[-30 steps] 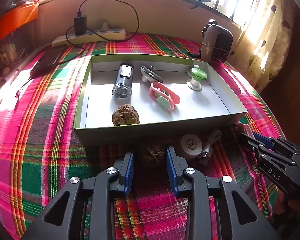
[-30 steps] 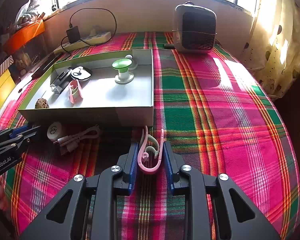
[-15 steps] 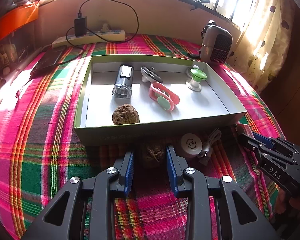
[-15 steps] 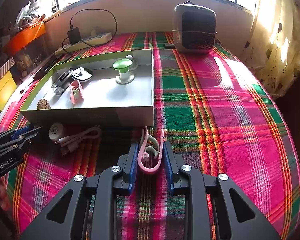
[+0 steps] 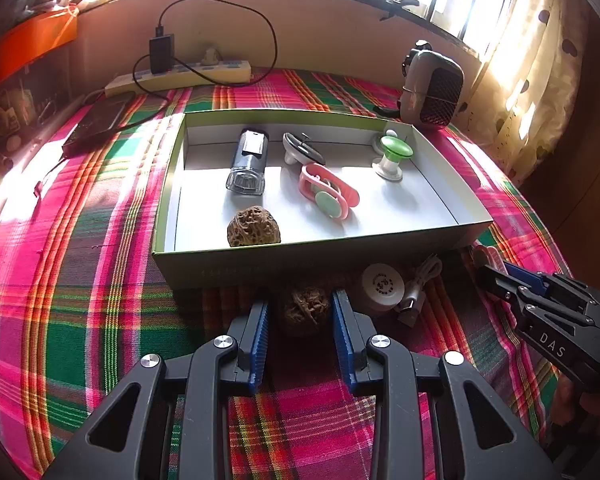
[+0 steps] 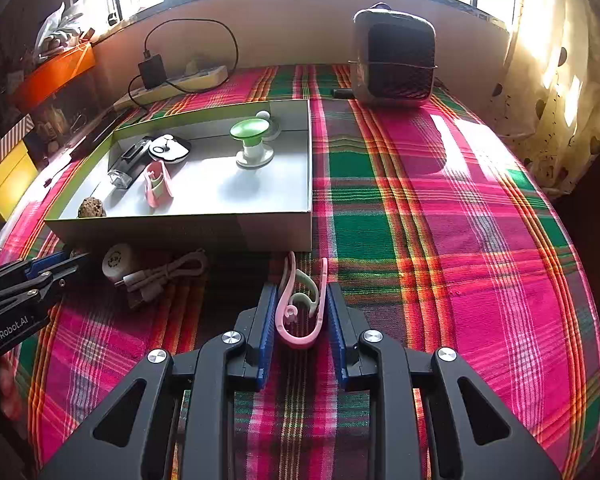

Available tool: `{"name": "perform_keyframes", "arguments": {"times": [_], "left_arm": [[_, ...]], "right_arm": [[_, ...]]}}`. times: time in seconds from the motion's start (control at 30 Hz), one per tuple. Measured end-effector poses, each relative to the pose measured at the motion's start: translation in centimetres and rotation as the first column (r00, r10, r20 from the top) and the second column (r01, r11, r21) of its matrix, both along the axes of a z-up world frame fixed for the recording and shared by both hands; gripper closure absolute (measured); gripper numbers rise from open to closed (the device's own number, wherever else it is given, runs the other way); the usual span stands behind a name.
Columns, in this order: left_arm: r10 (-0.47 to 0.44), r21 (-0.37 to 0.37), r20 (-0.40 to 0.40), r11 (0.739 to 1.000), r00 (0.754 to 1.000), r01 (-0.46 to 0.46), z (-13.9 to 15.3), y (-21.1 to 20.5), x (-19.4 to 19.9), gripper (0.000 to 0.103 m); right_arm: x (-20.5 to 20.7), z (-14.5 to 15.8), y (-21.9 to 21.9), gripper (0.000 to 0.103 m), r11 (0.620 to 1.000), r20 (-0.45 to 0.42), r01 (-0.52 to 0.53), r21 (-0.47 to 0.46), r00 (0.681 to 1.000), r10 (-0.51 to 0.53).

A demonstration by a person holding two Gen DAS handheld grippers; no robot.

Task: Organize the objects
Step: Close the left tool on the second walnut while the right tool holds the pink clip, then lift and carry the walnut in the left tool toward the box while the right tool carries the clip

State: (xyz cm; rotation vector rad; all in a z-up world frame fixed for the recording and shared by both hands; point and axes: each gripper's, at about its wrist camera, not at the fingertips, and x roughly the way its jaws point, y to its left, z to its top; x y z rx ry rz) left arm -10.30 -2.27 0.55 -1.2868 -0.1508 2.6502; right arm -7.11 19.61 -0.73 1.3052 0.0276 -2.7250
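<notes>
Left wrist view: shallow green-rimmed cardboard box (image 5: 162,216) already holds 5 items. Left gripper (image 5: 300,326) narrow around a brown wrinkled walnut (image 5: 306,308) on the plaid cloth by the box's near wall; contact unclear.

Right wrist view: right gripper (image 6: 302,314) narrow, clamping a pink plastic clip (image 6: 300,312) near the box's near-right corner. White round disc (image 6: 118,260) and white cable (image 6: 168,274) left outside.

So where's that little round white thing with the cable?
In the left wrist view the round white thing lies on the plaid cloth just outside the box's front wall, right of the left gripper, touching the white cable.
</notes>
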Motion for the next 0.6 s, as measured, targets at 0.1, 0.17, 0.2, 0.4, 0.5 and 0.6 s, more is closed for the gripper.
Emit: {"name": "perform_keyframes", "arguments": {"times": [0.1, 0.17, 0.2, 0.4, 0.5, 0.6], "left_arm": [[-0.002, 0.005, -0.005, 1.0, 1.0, 0.002, 0.2, 0.0, 0.3, 0.075], [-0.008, 0.006, -0.01, 1.0, 1.0, 0.008, 0.5, 0.1, 0.5, 0.075], [-0.011, 0.007, -0.014, 1.0, 1.0, 0.011, 0.6, 0.1, 0.6, 0.075], [-0.025, 0.013, -0.036, 1.0, 0.999, 0.026, 1.7, 0.3, 0.8, 0.075], [-0.03, 0.026, -0.037, 0.999, 0.999, 0.031, 2.0, 0.3, 0.9, 0.075], [-0.034, 0.026, -0.048, 0.999, 0.998, 0.035, 2.3, 0.4, 1.0, 0.075]], "right_arm": [[0.2, 0.2, -0.1, 0.078, 1.0, -0.005, -0.009, 0.0, 1.0, 0.009], [0.3, 0.3, -0.3, 0.078, 1.0, -0.01, -0.016, -0.001, 1.0, 0.016], [0.3, 0.5, -0.3, 0.078, 1.0, -0.011, -0.019, -0.004, 1.0, 0.019], [0.4, 1.2, -0.3, 0.078, 0.999, -0.026, -0.03, -0.013, 0.999, 0.029], [0.4, 1.3, -0.2, 0.078, 0.999, -0.024, -0.034, -0.019, 0.999, 0.034], [0.6, 1.6, -0.1, 0.078, 0.999, -0.023, -0.041, -0.031, 0.999, 0.041]]}}
